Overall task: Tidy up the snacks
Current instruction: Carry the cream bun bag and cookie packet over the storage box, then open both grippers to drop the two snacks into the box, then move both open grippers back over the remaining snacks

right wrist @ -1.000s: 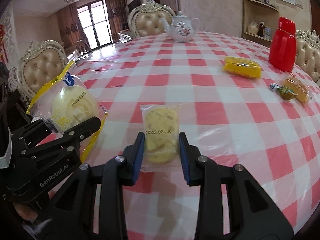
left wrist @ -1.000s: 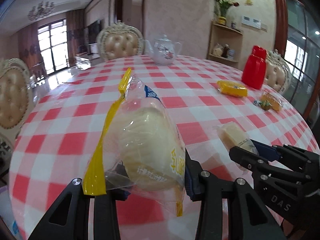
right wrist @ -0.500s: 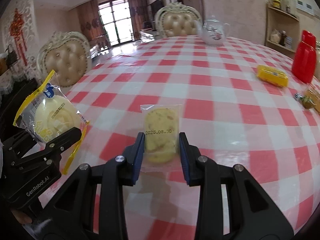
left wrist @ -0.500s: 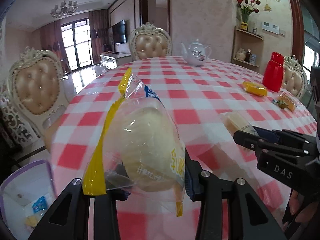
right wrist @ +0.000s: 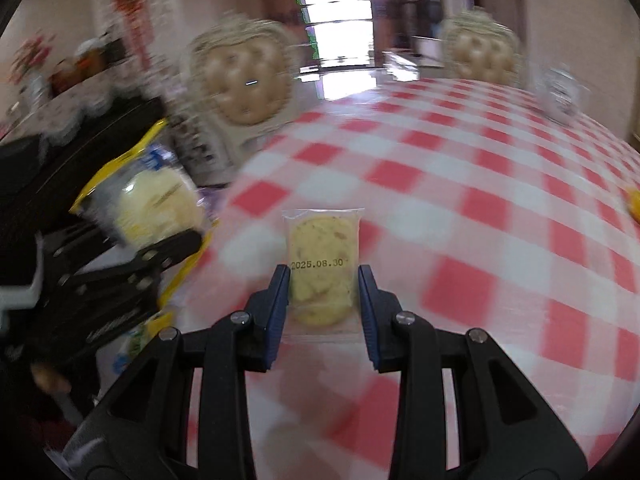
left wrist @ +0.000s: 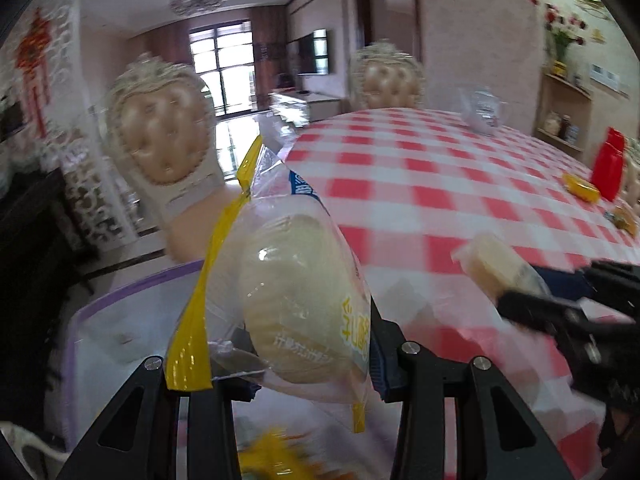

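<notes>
My left gripper (left wrist: 308,360) is shut on a round pale bun in a clear bag with a yellow edge (left wrist: 296,304). It hangs past the table's left edge, above a white bin with a purple rim (left wrist: 120,328). My right gripper (right wrist: 323,296) is shut on a small clear packet holding a yellow cookie (right wrist: 320,256), over the red-and-white checked tablecloth (right wrist: 480,208) near that same edge. In the left wrist view the right gripper (left wrist: 528,284) shows at the right with its cookie packet (left wrist: 492,264). The right wrist view has the left gripper (right wrist: 136,236) and the bun (right wrist: 156,208) at its left.
Two padded chairs (left wrist: 164,140) (left wrist: 388,80) stand around the table. On its far side are a teapot (left wrist: 482,110), a red jug (left wrist: 608,168), a yellow packet (left wrist: 580,188) and another wrapped snack (left wrist: 624,218). Something yellow and blurred (left wrist: 272,456) lies low in the bin.
Both grippers have swung left with their snacks, from over the table towards its left edge. The purple-rimmed bin has come into view under the left gripper. Both grips are unchanged.
</notes>
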The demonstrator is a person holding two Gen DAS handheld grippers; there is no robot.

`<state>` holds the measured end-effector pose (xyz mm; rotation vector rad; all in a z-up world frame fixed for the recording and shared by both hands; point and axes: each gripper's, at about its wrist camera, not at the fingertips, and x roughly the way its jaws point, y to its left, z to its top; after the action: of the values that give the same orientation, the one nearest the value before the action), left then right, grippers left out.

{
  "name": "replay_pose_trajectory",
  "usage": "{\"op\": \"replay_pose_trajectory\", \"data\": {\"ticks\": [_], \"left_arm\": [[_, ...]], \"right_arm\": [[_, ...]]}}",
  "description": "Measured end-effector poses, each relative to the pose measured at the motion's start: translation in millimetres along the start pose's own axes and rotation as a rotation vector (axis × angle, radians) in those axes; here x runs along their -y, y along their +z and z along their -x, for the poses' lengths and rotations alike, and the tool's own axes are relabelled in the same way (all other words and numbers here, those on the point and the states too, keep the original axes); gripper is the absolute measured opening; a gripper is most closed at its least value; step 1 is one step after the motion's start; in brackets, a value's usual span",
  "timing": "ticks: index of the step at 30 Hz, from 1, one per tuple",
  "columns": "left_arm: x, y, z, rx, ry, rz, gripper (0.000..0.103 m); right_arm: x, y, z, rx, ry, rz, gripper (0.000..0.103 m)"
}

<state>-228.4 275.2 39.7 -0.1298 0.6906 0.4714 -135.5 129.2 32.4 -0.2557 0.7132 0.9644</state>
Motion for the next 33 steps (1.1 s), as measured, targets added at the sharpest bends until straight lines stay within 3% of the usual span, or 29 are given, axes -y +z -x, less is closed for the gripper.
{"op": "replay_pose_trajectory", "data": {"ticks": [10,14,17,22,24,27,30,33], "left_arm": [[-102,-15,12,-0.061,0.191,0.117,0.044],[-103,-10,22,-0.034,0.226,0.137,0.071],[-88,-1,36,0.047,0.207,0.128,0.081],[-28,20,38,0.117,0.052,0.055,0.083],[4,29,33,0.114,-0.022,0.025,0.083],[76,49,19,0.09,-0.189,-0.054,0.083],[145,66,6,0.066,-0.346,-0.106,0.083],[217,81,-13,0.025,-0.483,-0.137,0.083]], "right_arm": [[-122,-14,-38,-0.104,0.243,0.245,0.038],[-142,-20,-46,-0.137,0.317,0.319,0.04],[-119,-12,-36,-0.083,0.263,0.282,0.055],[-45,-2,-13,-0.017,0.139,0.136,0.065],[-5,-5,0,-0.005,0.046,0.074,0.068],[58,-10,17,-0.02,-0.07,-0.013,0.069],[133,-22,50,0.007,-0.253,-0.118,0.07],[214,-41,84,0.018,-0.378,-0.307,0.073]]}}
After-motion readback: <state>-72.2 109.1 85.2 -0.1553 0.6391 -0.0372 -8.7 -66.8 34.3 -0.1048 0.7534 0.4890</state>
